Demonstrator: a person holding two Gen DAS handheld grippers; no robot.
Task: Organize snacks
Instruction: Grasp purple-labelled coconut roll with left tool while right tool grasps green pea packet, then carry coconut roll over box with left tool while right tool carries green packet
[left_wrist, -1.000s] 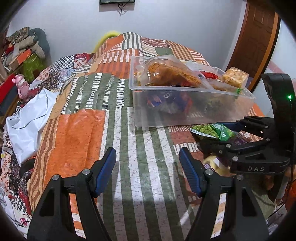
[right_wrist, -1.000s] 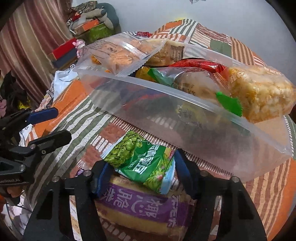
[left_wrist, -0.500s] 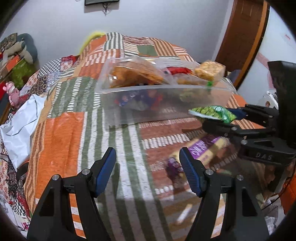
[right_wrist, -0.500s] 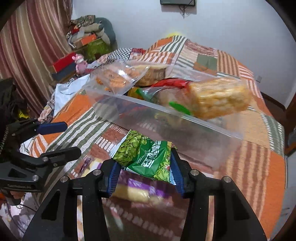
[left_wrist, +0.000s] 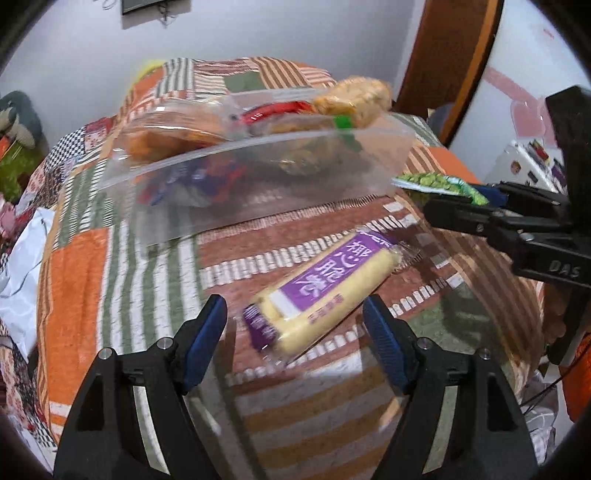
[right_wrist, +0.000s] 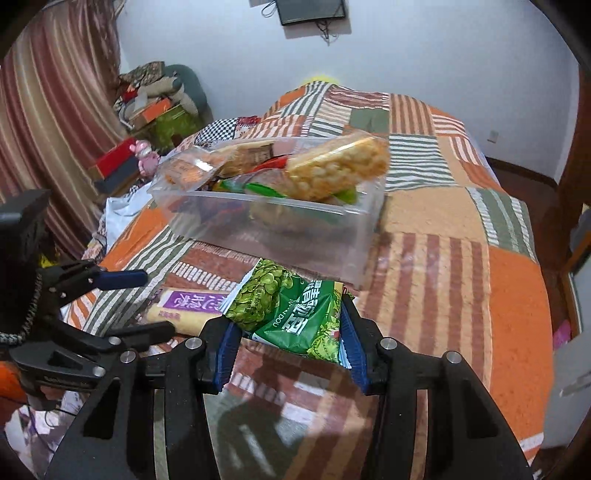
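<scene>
A clear plastic bin (left_wrist: 266, 192) full of snack packs sits on the patchwork bed; it also shows in the right wrist view (right_wrist: 273, 236). My right gripper (right_wrist: 288, 332) is shut on a green pea snack bag (right_wrist: 291, 310) and holds it above the bed, near the bin's front wall; the bag shows at right in the left wrist view (left_wrist: 439, 184). A purple-and-yellow snack pack (left_wrist: 325, 288) lies on the bed in front of the bin. My left gripper (left_wrist: 295, 332) is open and empty, its fingers either side of that pack's near end.
The bed's quilt (right_wrist: 461, 273) stretches right of the bin. A puffed rice pack (right_wrist: 340, 166) sticks up over the bin's rim. White cloth (left_wrist: 18, 251) lies at the bed's left edge. Boxes and a pink toy (right_wrist: 144, 158) stand by the curtain. A wooden door (left_wrist: 450, 62) is behind.
My right gripper has lifted the green bag up off the purple-and-yellow pack and back from the bin. My left gripper has swung right, toward the uncovered pack.
</scene>
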